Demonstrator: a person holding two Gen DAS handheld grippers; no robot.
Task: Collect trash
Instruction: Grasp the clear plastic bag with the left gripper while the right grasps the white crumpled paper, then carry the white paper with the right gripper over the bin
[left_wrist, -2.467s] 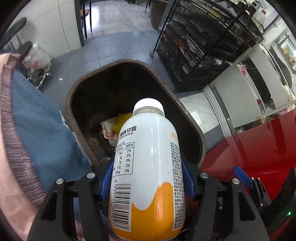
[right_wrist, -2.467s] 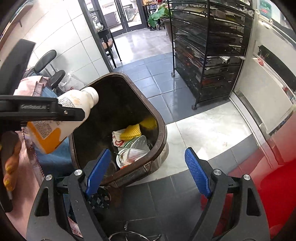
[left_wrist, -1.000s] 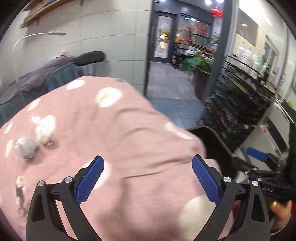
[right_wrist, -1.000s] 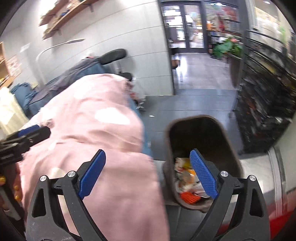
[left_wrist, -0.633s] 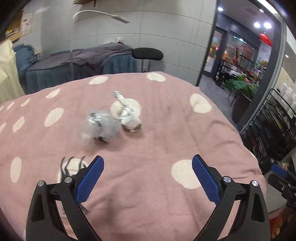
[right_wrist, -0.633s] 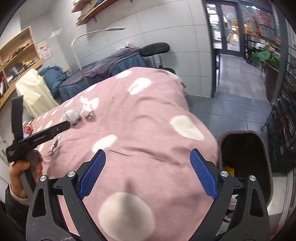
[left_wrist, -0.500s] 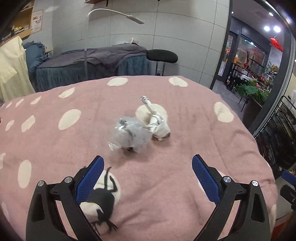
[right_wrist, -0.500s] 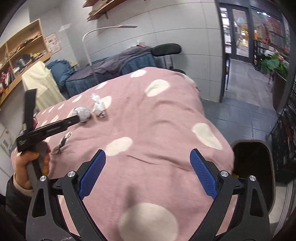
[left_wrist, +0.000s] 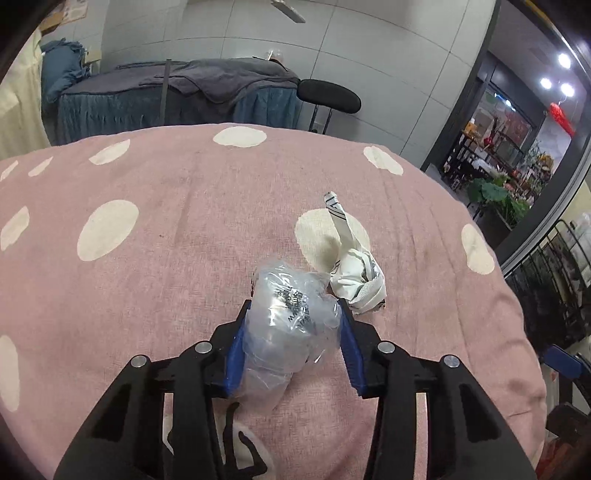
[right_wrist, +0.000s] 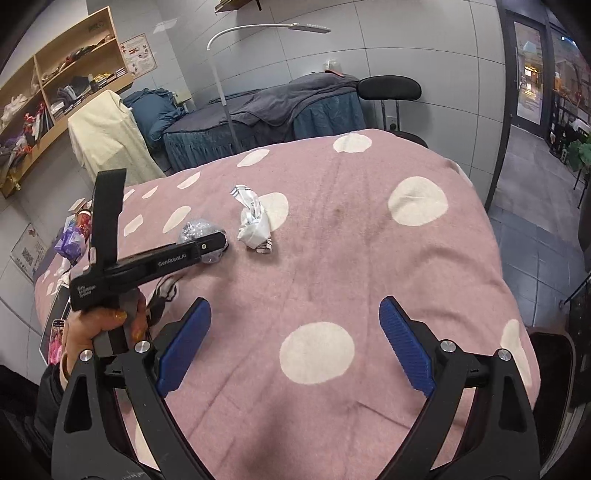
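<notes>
**Entry: clear wrapper, now clamped**

Your left hand-held gripper (left_wrist: 291, 332) has just been closing — its pads now pinch the crumpled clear plastic wrapper (left_wrist: 291, 314) on the pink dotted table (left_wrist: 147, 266), where earlier they stood wide. Paper wad (left_wrist: 354, 273) lies just beside. Right hand-held gripper (right_wrist: 295, 343) — apart, empty. Open cloth all round; table edge falls away right.

My left fingers (left_wrist: 236, 347) cover the sides of the crumpled clear plastic (left_wrist: 291, 314). A black object (left_wrist: 240, 446) beneath them stays mostly hidden, and the print on the plastic is too small to read.
</notes>
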